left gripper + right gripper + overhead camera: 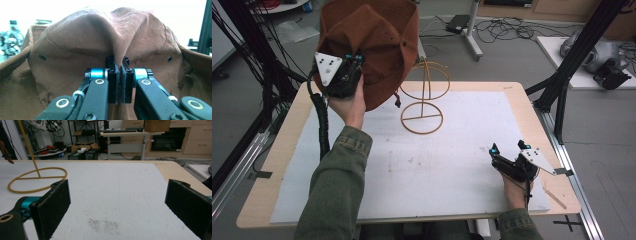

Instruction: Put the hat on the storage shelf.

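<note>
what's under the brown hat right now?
The brown hat hangs in the air, pinched by the left gripper. Below and behind it stands the yellow wire stand on the white mat; the hat hides the stand's top.

Wire stand (422,116) on white-matted table (522,107)

Left gripper (119,75) rising from the bottom edge, black jaws pressed nearly together on a pinched fold of a brown hat (100,42); cloth bunched upward into a ridge above the pads, splitting the crown into two rounded humps; small metal eyelets (42,57) on either side; brim spreading toward both edges; bright, washed-out room behind.
</note>
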`<state>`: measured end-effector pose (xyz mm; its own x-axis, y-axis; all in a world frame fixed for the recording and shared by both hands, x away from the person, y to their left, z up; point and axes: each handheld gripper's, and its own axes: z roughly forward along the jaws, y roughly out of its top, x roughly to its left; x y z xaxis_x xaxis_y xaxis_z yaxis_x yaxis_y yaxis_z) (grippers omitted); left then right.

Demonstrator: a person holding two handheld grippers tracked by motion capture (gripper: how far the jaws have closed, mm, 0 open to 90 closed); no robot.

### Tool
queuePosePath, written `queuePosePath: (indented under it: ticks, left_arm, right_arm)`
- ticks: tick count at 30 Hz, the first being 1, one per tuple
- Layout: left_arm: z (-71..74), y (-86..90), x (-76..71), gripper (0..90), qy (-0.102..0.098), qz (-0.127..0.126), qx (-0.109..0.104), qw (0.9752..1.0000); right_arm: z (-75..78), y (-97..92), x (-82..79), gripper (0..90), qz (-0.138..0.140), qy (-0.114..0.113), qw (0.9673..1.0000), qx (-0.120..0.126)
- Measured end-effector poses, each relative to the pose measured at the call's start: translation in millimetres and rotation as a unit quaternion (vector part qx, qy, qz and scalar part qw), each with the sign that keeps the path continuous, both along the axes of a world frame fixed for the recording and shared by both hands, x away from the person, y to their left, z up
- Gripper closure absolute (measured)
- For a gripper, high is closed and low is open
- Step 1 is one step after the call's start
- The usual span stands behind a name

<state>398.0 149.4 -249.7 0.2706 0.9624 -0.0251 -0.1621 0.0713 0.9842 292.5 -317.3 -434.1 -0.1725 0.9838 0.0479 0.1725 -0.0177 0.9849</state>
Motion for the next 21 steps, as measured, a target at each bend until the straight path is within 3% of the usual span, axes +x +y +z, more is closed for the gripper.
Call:
queuePosePath:
  ticks: [5, 10, 15, 21]
  left_arm:
    - [6.3, -22.1, 8.6, 86.7, 0.004, -0.040, 0.007, 0.9992]
    - [15.9, -48.1, 20.1, 86.7, 0.016, -0.081, 0.015, 0.9964]
    - [21.6, -72.2, 27.2, 86.7, 0.017, -0.107, 0.020, 0.9939]
    - [20.6, -88.9, 37.6, 86.6, 0.044, -0.127, 0.033, 0.9904]
  right_arm:
    - [-0.1, 0.3, -0.4, 5.4, 0.001, 0.002, 1.0000, -0.001]
    - [0.0, 0.7, -1.0, 5.4, 0.001, 0.003, 1.0000, 0.003]
    - [-0.2, 0.3, -1.1, 5.4, 0.002, 0.004, 1.0000, 0.001]
    - [-0.8, -2.3, -1.8, 5.4, 0.001, 0.005, 1.0000, 0.002]
